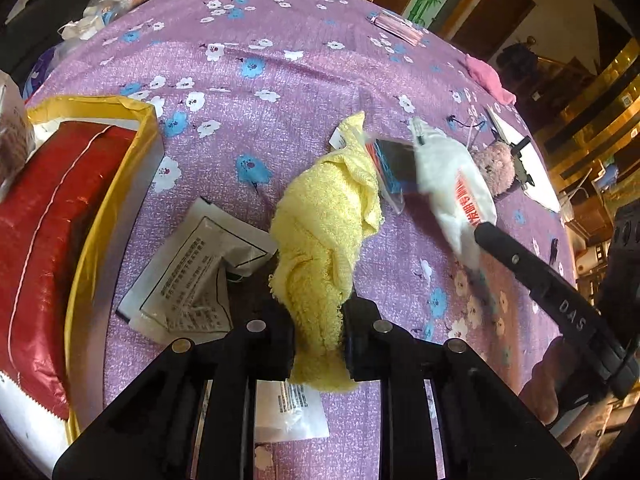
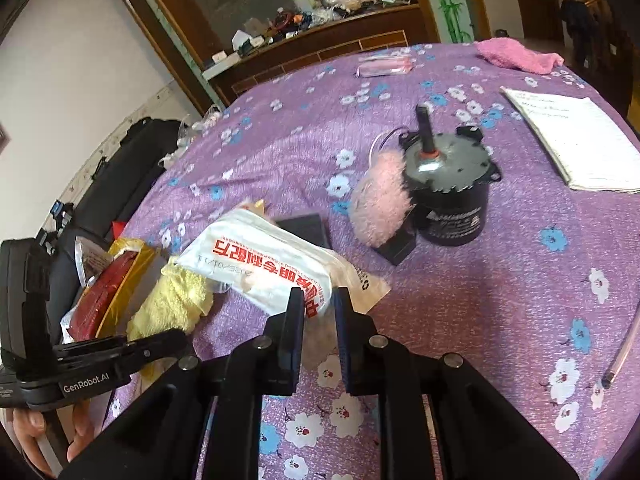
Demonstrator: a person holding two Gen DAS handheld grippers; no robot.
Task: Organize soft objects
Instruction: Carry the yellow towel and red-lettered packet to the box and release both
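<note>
Left claw (image 1: 318, 332) clenched on a yellow towel (image 1: 324, 220), lifting it clear of the floral-clothed surface (image 1: 280, 80); right claw (image 2: 318, 308) grips a white packet (image 2: 260, 268) by one end, probably bound for the gold box (image 1: 100, 208).

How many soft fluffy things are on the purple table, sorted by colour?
Yellow: 1, the yellow towel, held in the left gripper.
Pink: 2, the pink cloth at the far edge and the pink fluffy ball beside the motor.
White: 1, the white soft packet, held in the right gripper.
Total: 4
</note>
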